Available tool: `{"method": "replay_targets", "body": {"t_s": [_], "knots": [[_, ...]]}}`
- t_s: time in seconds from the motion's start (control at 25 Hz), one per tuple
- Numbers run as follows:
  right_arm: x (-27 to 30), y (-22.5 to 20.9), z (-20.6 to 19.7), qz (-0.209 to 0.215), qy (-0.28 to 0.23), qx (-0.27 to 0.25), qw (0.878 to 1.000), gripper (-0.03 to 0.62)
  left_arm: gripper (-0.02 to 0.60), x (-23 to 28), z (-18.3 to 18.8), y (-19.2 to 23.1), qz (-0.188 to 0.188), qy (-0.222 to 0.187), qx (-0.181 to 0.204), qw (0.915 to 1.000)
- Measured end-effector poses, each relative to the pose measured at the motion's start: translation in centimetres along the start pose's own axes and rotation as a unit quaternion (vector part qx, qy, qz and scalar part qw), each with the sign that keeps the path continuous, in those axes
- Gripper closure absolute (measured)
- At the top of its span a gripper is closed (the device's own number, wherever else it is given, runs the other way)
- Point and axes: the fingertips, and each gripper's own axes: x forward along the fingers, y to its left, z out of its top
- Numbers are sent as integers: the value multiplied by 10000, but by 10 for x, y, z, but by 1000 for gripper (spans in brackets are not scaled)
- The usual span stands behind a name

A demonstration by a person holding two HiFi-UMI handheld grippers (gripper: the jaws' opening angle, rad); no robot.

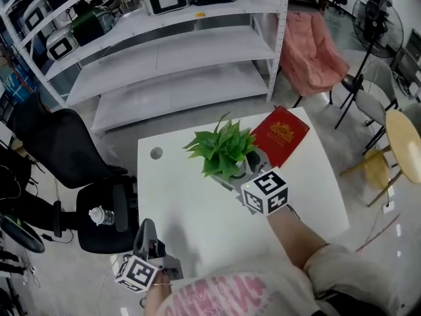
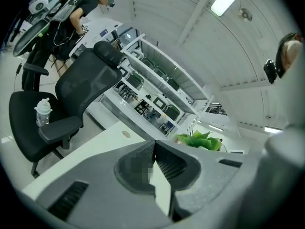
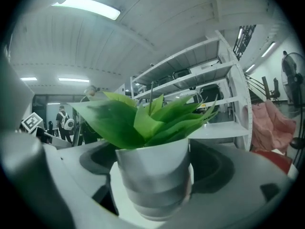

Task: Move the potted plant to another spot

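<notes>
The potted plant (image 1: pixel 222 149), green leaves in a small white pot (image 3: pixel 153 180), stands over the middle of the white table (image 1: pixel 177 203). My right gripper (image 1: pixel 238 170) reaches in from the near side, and its grey fingers (image 3: pixel 238 175) press on both sides of the pot. The pot's base is hidden, so I cannot tell whether it rests on the table. My left gripper (image 1: pixel 146 232) hovers at the table's near left edge, its jaws shut on nothing (image 2: pixel 153 149). From there the plant (image 2: pixel 200 140) shows far off to the right.
A red booklet (image 1: pixel 281 134) lies just right of the plant. The table has a cable hole (image 1: pixel 156 153) at its far left. A black office chair (image 1: pixel 79 170) with a bottle (image 1: pixel 99 216) on its seat stands left. White shelves (image 1: pixel 171 58) are behind, a pink chair (image 1: pixel 309 45) far right.
</notes>
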Motion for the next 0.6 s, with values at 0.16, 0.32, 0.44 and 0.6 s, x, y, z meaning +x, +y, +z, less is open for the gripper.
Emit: {"method": "replay_targets", "body": {"t_s": [0.16,0.32,0.44,0.6], "knots": [[16,-5,3,-329,44,-12,9994,94,578,14,14,16,-147,161,-31,9998],[35,-10,-7,-563,119,47,9983,94,579,23,18,32,-230,326,-80,9992],[53,-18,-16,-764,183,113,9968,94,580,28,22,38,-359,416,-103,9984],[73,-34,-31,-1023,284,399,9935,94,580,26,22,52,-360,543,-63,9979]]}}
